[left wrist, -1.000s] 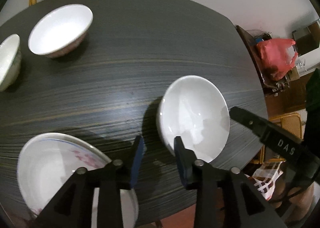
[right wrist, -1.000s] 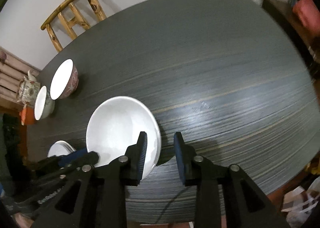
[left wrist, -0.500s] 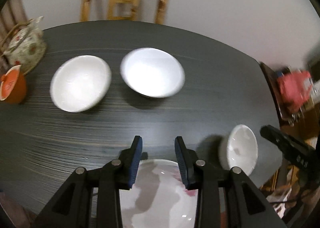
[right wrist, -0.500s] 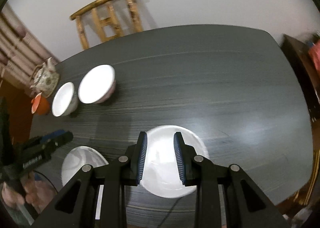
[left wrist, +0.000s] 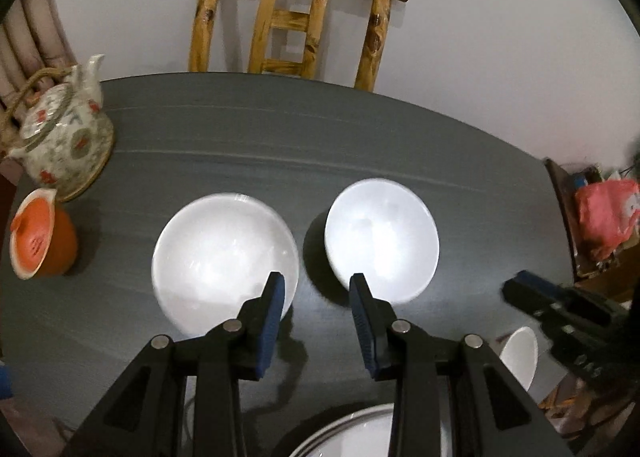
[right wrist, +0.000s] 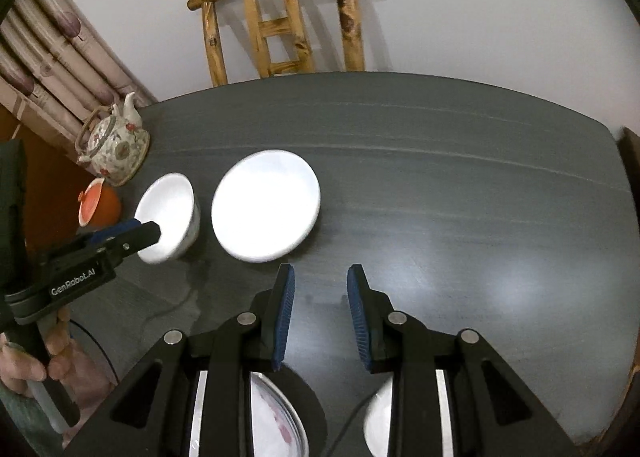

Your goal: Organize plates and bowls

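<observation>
Nearest the left gripper (left wrist: 318, 299), a plate (left wrist: 360, 435) shows at the bottom edge of the dark table (left wrist: 280, 137), partly hidden by the black frame. The gripper's blue-padded fingers (left wrist: 274, 313) stand apart with nothing between them, above the table. Just past their tips sit two white bowls side by side and apart: the left bowl (left wrist: 224, 257) and the right bowl (left wrist: 382, 243). A third bowl (left wrist: 518, 355) shows near the table's right edge, beside the right gripper (right wrist: 320, 297), whose fingers also stand apart and empty over bare table. Farther left are an orange cup (left wrist: 42, 241) and a flowered teapot (left wrist: 64, 141). A bamboo chair (left wrist: 296, 17) stands behind the table against the white wall.
</observation>
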Demonstrator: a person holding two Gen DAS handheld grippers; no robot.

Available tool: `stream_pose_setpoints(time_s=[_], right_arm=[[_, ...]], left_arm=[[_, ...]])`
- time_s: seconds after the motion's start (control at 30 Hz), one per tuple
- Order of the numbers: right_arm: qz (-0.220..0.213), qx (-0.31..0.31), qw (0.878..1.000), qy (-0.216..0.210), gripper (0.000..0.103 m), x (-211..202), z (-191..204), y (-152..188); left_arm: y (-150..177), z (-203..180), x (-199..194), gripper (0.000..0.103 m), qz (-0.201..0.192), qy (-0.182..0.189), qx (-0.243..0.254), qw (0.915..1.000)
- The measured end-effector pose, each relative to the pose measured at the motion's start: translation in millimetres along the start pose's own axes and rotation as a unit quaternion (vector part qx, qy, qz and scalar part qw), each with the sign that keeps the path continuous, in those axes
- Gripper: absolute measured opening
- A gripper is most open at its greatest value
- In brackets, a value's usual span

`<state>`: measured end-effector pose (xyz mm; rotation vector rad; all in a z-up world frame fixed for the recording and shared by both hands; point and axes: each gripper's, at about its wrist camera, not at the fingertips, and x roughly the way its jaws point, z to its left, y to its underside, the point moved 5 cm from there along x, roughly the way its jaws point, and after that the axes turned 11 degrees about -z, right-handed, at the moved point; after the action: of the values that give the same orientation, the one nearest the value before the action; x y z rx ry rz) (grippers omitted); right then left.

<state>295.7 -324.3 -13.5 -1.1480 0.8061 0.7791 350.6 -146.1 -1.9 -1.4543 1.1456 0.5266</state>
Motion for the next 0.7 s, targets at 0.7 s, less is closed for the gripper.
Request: stream_pose_setpoints(time_s=[0.7], right_arm=[[0.082,0.042,0.996,-0.011,0.019,110,-7,-18]], left_arm=[[-29,-7,96,0.034,0.079,0.012,0.000,0.9968]])
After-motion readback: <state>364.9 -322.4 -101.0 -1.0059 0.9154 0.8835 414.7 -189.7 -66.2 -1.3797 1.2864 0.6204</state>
